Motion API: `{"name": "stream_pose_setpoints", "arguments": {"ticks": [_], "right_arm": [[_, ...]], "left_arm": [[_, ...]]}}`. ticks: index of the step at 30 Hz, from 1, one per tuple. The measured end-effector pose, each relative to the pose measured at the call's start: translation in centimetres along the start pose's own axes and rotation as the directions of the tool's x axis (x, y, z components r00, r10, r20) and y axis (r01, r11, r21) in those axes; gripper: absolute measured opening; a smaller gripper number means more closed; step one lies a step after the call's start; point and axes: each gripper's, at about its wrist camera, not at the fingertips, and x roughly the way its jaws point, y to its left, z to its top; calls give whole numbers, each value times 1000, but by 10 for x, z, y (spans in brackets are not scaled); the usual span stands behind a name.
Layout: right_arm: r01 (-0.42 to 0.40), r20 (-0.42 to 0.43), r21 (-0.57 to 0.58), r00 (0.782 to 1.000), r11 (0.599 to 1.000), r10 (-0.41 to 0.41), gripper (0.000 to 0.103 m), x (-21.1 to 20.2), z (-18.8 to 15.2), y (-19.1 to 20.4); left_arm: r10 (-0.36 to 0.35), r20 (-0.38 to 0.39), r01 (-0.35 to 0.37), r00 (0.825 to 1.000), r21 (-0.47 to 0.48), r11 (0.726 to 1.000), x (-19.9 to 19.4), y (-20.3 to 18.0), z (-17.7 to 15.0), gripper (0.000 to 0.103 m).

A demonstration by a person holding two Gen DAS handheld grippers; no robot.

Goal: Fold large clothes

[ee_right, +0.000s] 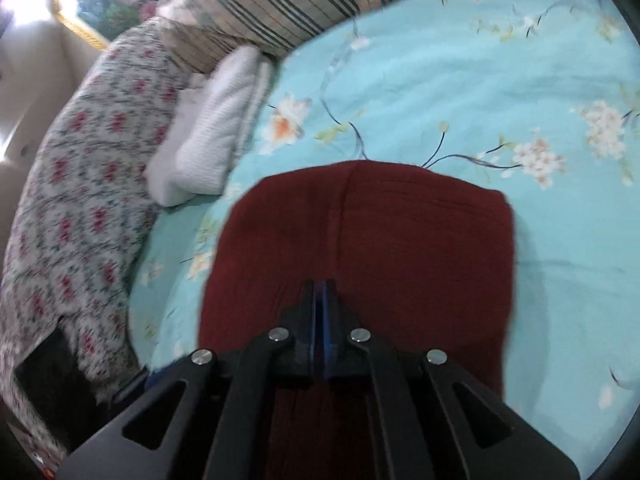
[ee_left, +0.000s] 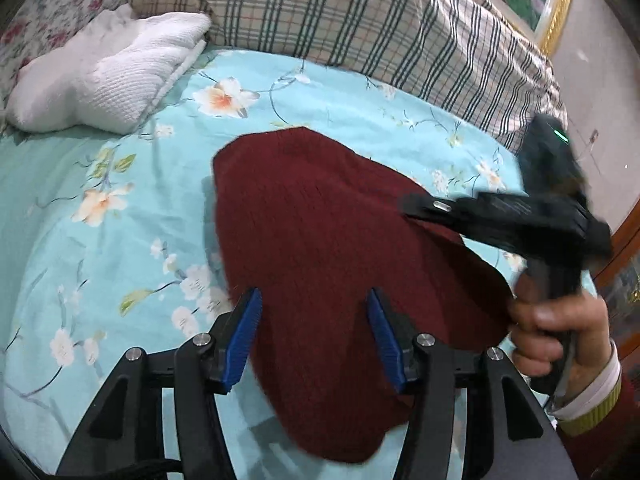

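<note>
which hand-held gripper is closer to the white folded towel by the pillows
Left. The left hand-held gripper hovers open over the maroon sweater's near edge, on the white folded towel's side. The right hand-held gripper is shut at the sweater's far side.

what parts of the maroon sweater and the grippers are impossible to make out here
- Right wrist view: the right gripper hides the near part of the maroon sweater; whether cloth is pinched is unclear.
- Left wrist view: the left gripper covers the sweater's near edge; the other gripper's tip is motion-blurred.
- Sleeves and collar: not identifiable.
</note>
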Motion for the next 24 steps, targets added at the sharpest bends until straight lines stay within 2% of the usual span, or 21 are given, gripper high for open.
{"name": "stream_pose_setpoints", "arguments": {"ticks": [2,4,6,7,11,15,24], "right_arm": [[11,1,-38,1000,999,-11,3,-20,-19,6],[56,-5,-64,998,996,-56,3,-34,-43,3],[155,-20,-71,987,985,-157,3,-37,-64,-10],[175,-30,-59,984,983,-177,3,-35,-71,-18],[131,-5,13,991,991,-131,0,-36,-82,-40],[154,5,-1,988,988,-154,0,-35,-82,-37],[179,19,5,984,984,-179,0,-36,-86,-34]], "left_arm": [[-21,-16,21,1000,3,1000,-8,0,-8,54],[-54,-41,54,998,3,999,-10,-4,-17,55],[-4,-61,7,998,34,999,-3,-7,-26,60],[18,-72,-15,997,48,999,3,-9,-30,63],[25,-84,-21,996,41,999,16,-7,-38,69],[-13,-84,12,996,-10,1000,17,0,-40,70],[12,-65,-13,998,-17,1000,16,-1,-41,70]]}}
